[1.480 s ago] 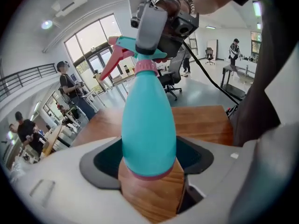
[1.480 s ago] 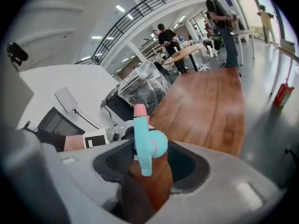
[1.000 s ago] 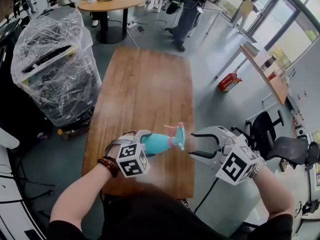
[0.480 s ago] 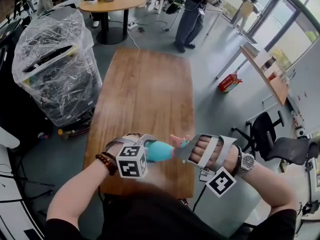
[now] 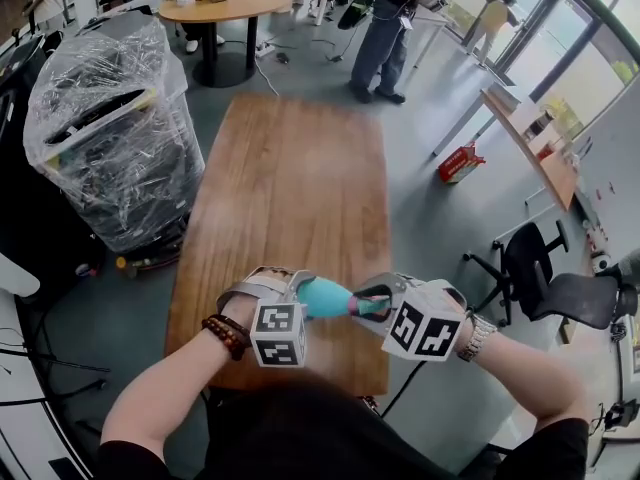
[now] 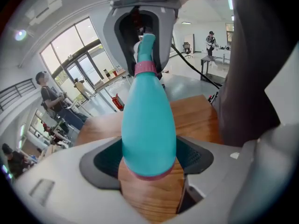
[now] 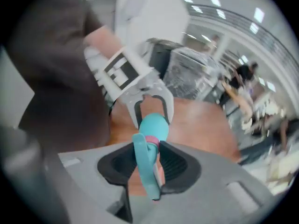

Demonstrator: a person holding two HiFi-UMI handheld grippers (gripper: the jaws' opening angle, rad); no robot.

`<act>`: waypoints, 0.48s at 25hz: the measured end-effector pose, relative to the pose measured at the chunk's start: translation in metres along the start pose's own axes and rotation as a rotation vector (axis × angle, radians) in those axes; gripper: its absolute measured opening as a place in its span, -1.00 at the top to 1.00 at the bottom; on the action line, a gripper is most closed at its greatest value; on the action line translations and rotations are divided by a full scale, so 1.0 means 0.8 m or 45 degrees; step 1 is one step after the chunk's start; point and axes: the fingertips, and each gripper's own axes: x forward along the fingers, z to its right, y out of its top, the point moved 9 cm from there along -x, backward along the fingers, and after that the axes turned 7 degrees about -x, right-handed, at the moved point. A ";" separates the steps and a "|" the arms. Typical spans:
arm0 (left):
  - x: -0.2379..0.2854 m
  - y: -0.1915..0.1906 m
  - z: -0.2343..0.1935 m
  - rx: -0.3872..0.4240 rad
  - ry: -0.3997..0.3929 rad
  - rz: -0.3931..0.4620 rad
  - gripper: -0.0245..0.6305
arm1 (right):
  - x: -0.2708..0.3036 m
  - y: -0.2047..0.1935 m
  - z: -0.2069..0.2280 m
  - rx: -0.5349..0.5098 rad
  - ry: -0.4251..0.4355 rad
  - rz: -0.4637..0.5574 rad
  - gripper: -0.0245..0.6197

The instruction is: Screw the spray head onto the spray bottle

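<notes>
Right hand-held gripper (image 5: 366, 304) has dropped in from the side. Its jaws have just been closing and now pinch the spray head (image 7: 145, 167) by its pink collar. Left hand-held gripper (image 5: 296, 290) is clamped on the teal spray bottle (image 5: 322, 297), above the near end of the wooden surface (image 5: 290, 168).

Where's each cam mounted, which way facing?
Head view: person's head, steeply down onto table; forearms, left gripper, right gripper show.
Left gripper view: on left gripper, along jaws clamping spray bottle; own jaws show.
Right gripper view: on right gripper, along jaws that have just been closing on spray head; own jaws show.
Shared: gripper views face each other; both show spray bottle and opposite gripper.
</notes>
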 end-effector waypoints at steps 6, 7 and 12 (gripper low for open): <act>0.012 -0.003 -0.003 -0.030 0.101 -0.030 -0.25 | 0.006 -0.031 0.037 0.976 0.178 0.175 0.54; 0.012 -0.003 -0.005 -0.044 0.101 -0.018 -0.25 | 0.005 -0.031 0.039 0.975 0.169 0.185 0.54; 0.015 -0.007 -0.007 -0.134 0.080 0.067 -0.25 | -0.015 -0.022 0.048 0.828 0.066 0.252 0.27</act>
